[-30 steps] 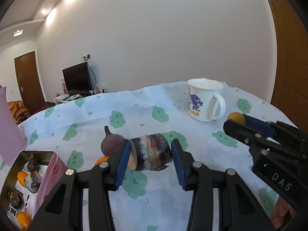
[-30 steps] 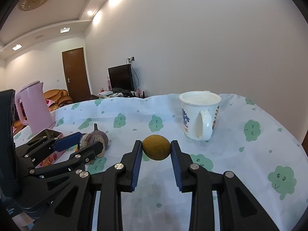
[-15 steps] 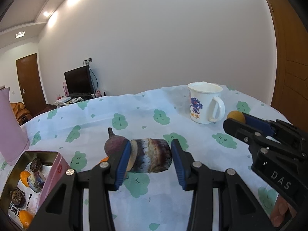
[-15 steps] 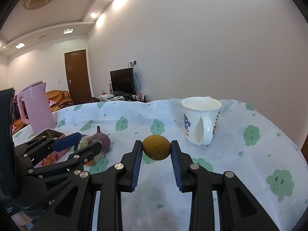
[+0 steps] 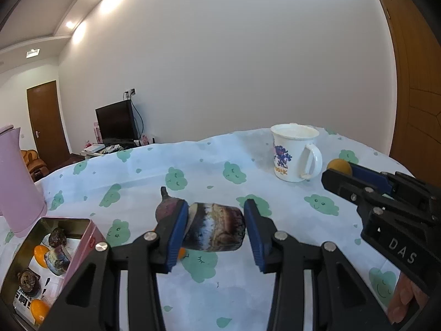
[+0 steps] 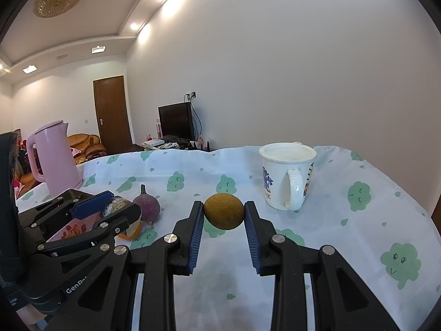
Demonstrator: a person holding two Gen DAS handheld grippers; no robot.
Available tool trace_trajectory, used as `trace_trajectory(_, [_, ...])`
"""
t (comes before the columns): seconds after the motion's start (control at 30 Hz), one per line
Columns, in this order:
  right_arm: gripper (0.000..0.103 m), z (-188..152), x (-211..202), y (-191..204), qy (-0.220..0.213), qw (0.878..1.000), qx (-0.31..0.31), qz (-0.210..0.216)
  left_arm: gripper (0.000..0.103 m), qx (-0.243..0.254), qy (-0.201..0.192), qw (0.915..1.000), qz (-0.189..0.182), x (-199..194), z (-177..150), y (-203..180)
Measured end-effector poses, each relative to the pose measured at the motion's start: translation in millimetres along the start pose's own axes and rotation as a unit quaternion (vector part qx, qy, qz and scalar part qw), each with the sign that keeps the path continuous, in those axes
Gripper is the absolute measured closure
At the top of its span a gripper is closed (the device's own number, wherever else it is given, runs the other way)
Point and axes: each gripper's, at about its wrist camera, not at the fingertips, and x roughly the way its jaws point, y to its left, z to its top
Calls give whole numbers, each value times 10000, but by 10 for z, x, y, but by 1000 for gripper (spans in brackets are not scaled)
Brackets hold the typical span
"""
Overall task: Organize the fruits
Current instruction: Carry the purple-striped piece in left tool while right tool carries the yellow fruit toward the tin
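- Two grippers are in your hands, each clenched on a piece of fruit above a table (image 5: 154,171) covered by a pale blue cloth printed with green clouds.
- Your left gripper (image 5: 216,227) clamps a purple-and-white banded cylinder of fruit (image 5: 215,227), possibly a cut sugarcane section. It lies sideways between the blue pads, both touching its ends.
- Just behind that gripper's left finger, at about 10 o'clock from the banded piece, a round purple fruit with a stem (image 5: 168,207) sits on the cloth.
- A sliver of orange fruit (image 5: 181,253) shows beneath the left finger; you cannot tell its full shape.
- At 8 o'clock in the left wrist view stands an open pink tin (image 5: 91,237). It holds orange pieces, dark round fruits and another banded piece.
- A pink kettle (image 5: 13,182) stands just behind the tin, at 9 o'clock.
- Your right gripper (image 6: 223,215) grips a round yellow-brown fruit (image 6: 223,211) between its blue pads, raised above the cloth.
- In the right wrist view, your left gripper appears at 9 o'clock, well apart from the right one.
- A white mug with a blue cartoon print (image 6: 286,176) stands upright at 2 o'clock from the yellow-brown fruit, handle facing you.
- Far behind the table are a dark television (image 6: 176,122) and a brown door (image 6: 111,113).
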Motion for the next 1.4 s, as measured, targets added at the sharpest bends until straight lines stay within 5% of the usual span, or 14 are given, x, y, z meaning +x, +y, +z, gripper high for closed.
trace_trajectory(1.4, [71, -4, -107, 234, -242, 9995, -127, 126, 59, 26, -302, 9986, 431, -266, -77, 160])
